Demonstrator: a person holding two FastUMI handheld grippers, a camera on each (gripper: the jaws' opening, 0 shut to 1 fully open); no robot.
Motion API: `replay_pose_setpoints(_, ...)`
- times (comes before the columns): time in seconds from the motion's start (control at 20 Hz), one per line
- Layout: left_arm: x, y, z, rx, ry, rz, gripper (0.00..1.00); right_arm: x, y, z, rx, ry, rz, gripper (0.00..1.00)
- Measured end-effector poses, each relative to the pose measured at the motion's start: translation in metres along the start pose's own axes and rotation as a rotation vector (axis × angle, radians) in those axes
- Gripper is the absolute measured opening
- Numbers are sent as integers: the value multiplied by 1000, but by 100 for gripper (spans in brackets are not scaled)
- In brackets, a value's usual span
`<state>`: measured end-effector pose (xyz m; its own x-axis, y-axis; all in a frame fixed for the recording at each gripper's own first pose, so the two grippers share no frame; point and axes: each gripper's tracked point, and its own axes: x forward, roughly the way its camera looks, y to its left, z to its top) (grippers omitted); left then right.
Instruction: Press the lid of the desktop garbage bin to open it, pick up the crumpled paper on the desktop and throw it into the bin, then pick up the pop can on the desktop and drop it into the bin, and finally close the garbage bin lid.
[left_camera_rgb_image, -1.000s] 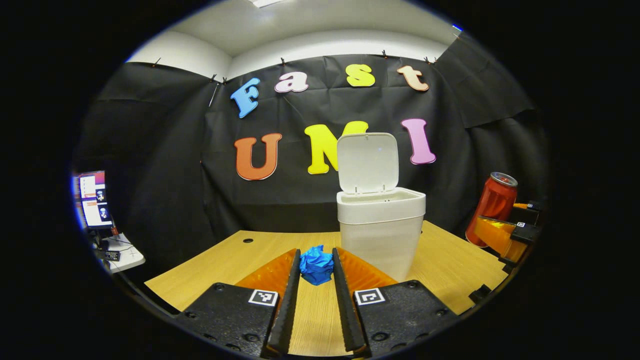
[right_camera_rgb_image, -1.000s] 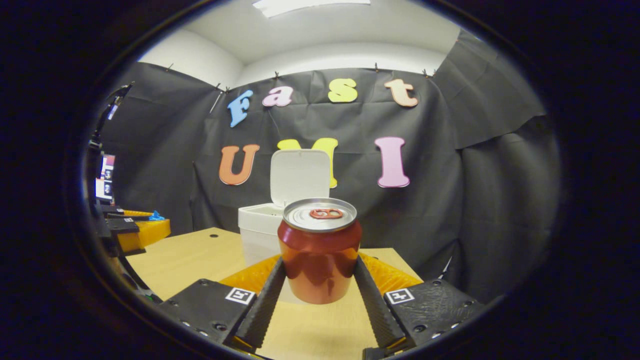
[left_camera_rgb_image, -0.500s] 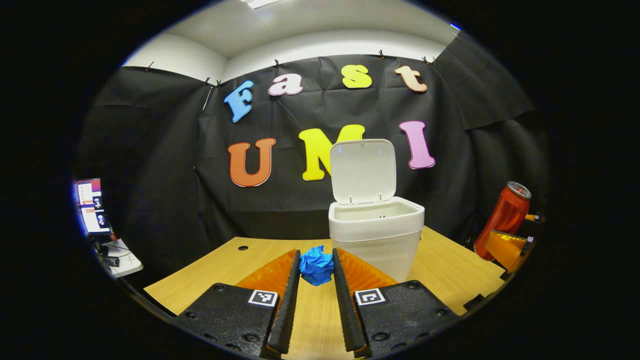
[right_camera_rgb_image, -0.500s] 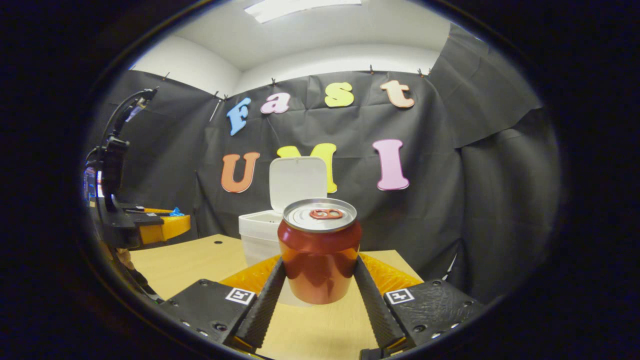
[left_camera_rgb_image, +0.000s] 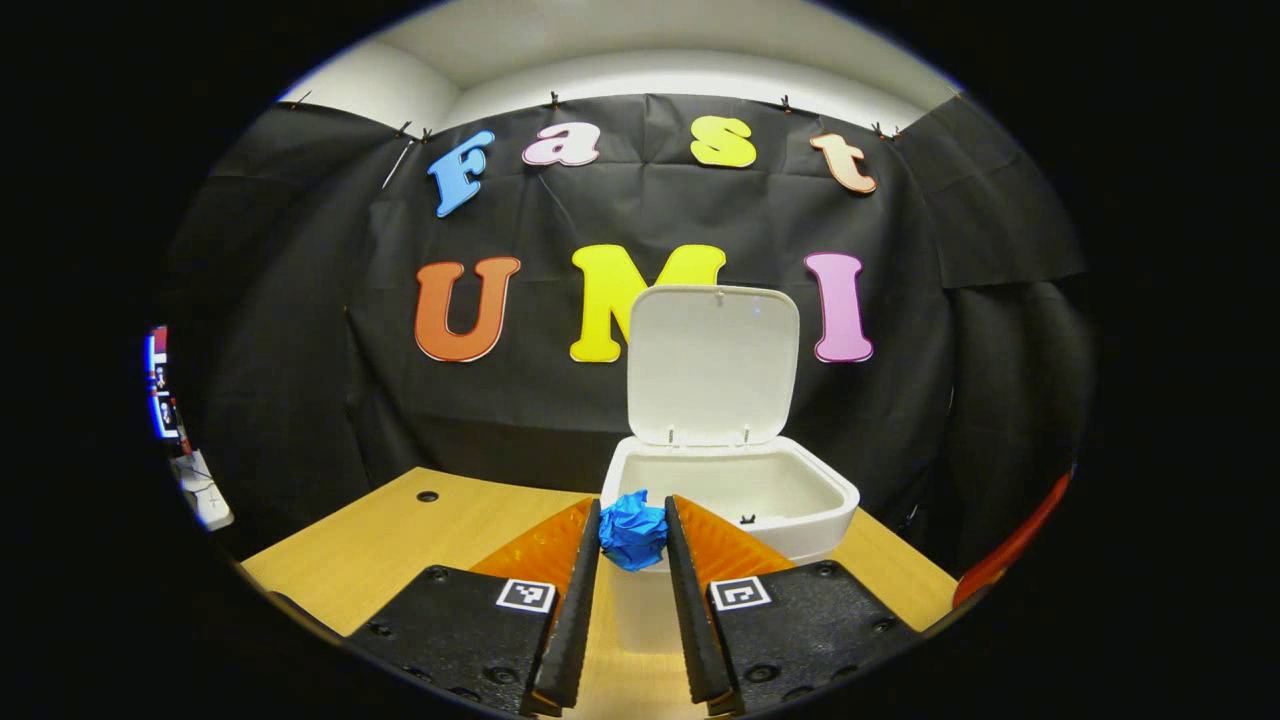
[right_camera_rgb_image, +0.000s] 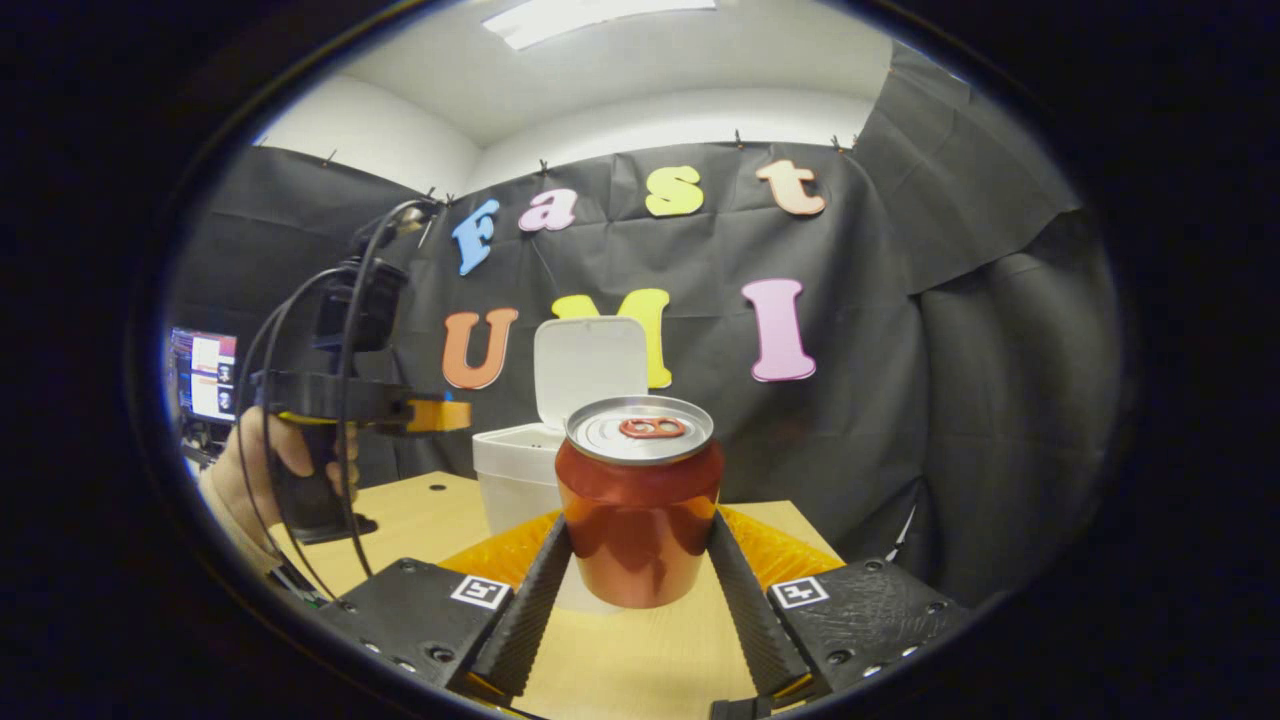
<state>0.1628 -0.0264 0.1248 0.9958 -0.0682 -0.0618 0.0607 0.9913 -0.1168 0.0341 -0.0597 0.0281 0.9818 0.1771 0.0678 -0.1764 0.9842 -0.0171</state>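
My left hand-held gripper (left_camera_rgb_image: 632, 535) is clamped on the crumpled paper (left_camera_rgb_image: 632, 528), both fingers pressing its sides, the wad sitting at the fingertips. Seen from that gripper, the garbage bin (left_camera_rgb_image: 790, 540) lies ahead toward 1 o'clock, its mouth open just beyond and below the paper, its lid (left_camera_rgb_image: 712, 365) standing upright at the far rim, toward 12 o'clock. I judge the paper is at the near rim but not yet over the middle of the opening; the release should wait for a short advance toward 1 o'clock. My right hand-held gripper (right_camera_rgb_image: 638, 545) is closed on the pop can (right_camera_rgb_image: 640, 500), which stands upright with its long axis vertical, held above the table (right_camera_rgb_image: 620, 660). From that side the bin sits behind the can toward 11 o'clock, well apart. The left gripper is plainly the nearer one to the bin.
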Motion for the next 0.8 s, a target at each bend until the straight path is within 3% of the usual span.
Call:
replay_pose_setpoints(0.2,55,-28,8,62,-27,-57,43,4,-3,-3,-5,1,13,79)
replay_pose_setpoints(0.35,90,-50,2,50,-22,-90,43,3,-15,-2,12,0,4,79)
replay_pose_setpoints(0.8,114,-92,-8,58,3,-118,44,-2,-62,13,85,-43,-68,79)
